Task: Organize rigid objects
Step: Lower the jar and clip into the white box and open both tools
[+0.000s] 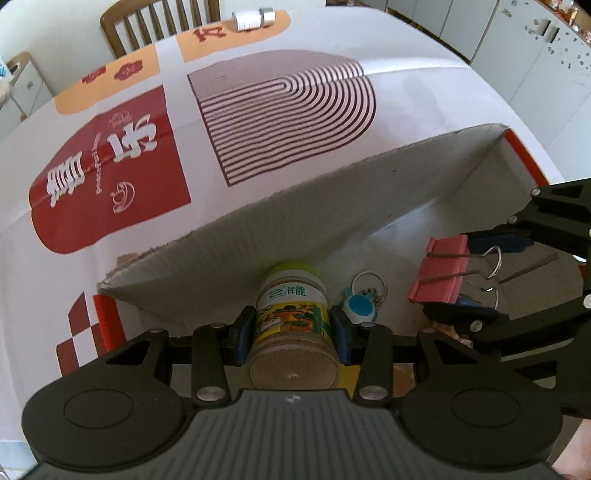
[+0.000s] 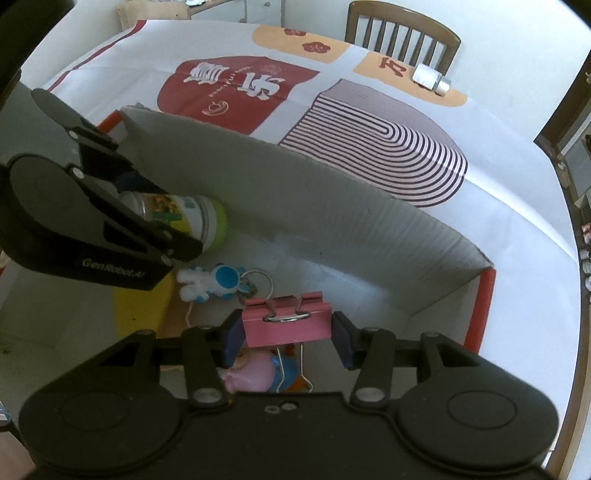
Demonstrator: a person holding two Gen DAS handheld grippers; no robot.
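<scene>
My left gripper [image 1: 291, 332] is shut on a small jar [image 1: 293, 295] with a green lid and a yellow-green label, tipped lid-first into the open cardboard box [image 1: 332, 206]. The right wrist view shows the same jar [image 2: 192, 218] near the box's far wall [image 2: 295, 195]. My right gripper [image 2: 288, 332] is shut on a pink binder clip [image 2: 288, 325] and holds it over the box floor. From the left wrist view, the clip [image 1: 443, 269] hangs to the right of the jar. A blue and white key-ring toy [image 2: 214, 284] lies on the box floor between them.
A pink and blue toy [image 2: 255, 376] and a yellow patch [image 2: 144, 310] lie at the near side of the box. A silver cylinder [image 2: 430, 79] rests on the printed tablecloth [image 2: 498, 206] at the far edge. A wooden chair [image 2: 402, 33] stands behind it.
</scene>
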